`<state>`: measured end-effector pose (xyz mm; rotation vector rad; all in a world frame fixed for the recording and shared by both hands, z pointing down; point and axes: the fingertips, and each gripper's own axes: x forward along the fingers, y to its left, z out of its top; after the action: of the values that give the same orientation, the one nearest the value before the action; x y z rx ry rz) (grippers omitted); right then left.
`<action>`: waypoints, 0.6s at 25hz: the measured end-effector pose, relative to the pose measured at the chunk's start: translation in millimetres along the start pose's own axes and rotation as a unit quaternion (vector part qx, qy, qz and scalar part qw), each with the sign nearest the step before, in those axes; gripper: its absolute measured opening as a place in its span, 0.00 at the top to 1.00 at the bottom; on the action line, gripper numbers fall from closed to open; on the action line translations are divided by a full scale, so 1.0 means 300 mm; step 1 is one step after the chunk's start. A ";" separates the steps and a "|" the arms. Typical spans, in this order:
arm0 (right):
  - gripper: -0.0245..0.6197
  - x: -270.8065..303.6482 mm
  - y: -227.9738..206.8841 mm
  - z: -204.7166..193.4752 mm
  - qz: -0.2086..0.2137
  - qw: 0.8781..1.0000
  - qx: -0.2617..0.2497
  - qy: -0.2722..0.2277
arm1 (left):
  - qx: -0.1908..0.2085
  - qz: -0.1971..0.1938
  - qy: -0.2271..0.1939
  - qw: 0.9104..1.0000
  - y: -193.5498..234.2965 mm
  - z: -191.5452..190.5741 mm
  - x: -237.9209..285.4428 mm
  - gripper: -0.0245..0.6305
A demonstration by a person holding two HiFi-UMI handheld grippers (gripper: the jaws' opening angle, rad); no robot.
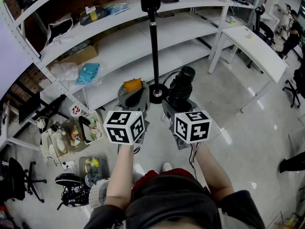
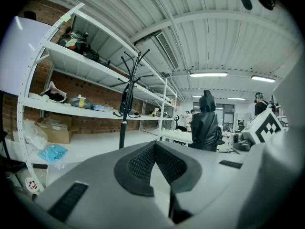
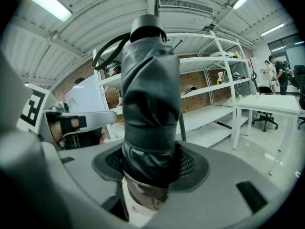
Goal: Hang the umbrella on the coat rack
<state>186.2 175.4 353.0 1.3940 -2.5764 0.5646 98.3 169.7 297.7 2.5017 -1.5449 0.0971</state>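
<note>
Right gripper [image 3: 151, 171] clamps the folded umbrella [image 3: 150, 104] upright (black, loop strap on top). Left gripper [image 2: 155, 163] has its 2 jaws together, empty. The rack [image 1: 154, 42] stands just ahead.

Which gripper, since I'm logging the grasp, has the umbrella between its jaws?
The right gripper: its jaws clamp the folded black umbrella. The left gripper has nothing between its jaws.

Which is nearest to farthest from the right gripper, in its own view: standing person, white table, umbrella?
1. umbrella: centre, clamped in the jaws of the right gripper.
2. white table: to the right, across the floor.
3. person: far right, beyond the table.
</note>
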 end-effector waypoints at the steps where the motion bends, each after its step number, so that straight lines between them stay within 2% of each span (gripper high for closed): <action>1: 0.61 0.002 -0.013 -0.008 -0.002 1.000 -0.002 0.002 | -0.003 -0.001 0.000 1.000 -0.004 -0.011 0.009 0.95; 6: 0.61 -0.005 -0.050 -0.053 -0.007 1.000 0.001 0.017 | -0.019 0.001 0.014 1.000 -0.021 -0.067 0.026 0.95; 15: 0.61 0.032 -0.087 -0.044 -0.010 0.999 -0.005 0.032 | -0.026 0.003 0.019 0.999 -0.008 -0.062 0.066 0.95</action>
<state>202.1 160.2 374.6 1.3731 -2.5105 0.5816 110.2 157.2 318.8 2.4417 -1.5206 0.1031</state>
